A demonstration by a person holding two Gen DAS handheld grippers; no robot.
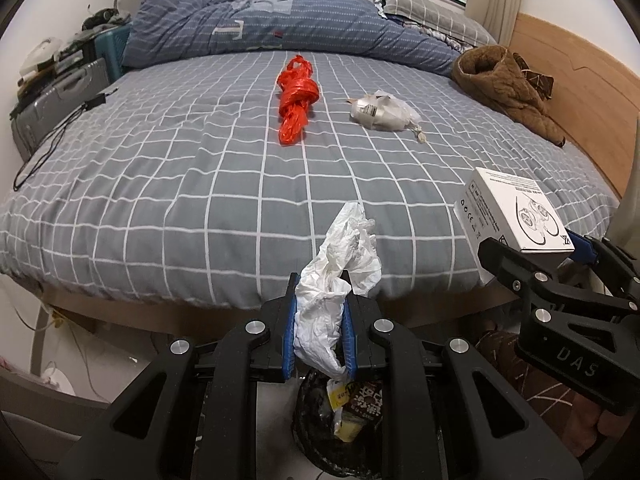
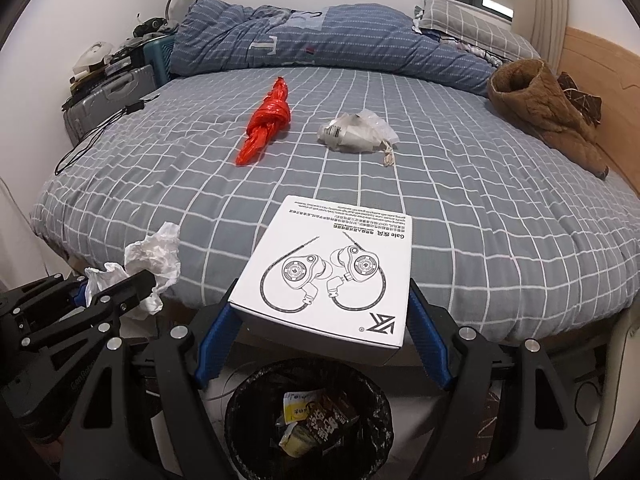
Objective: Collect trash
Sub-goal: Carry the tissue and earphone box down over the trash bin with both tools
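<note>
1. The left gripper clenches a crumpled white tissue above the black trash bin.
2. The right gripper grasps a white earphone box over that bin.
3. A knotted red bag and clear wrapper lie on the bed.

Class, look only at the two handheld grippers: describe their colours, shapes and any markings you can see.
The left gripper and the right gripper are alike: matte black angular linkage arms with triangular cut-outs, round silver pivot bolts, and blue ribbed finger pads. In the left wrist view, the right gripper's body carries raised lettering reading "DAS".
</note>
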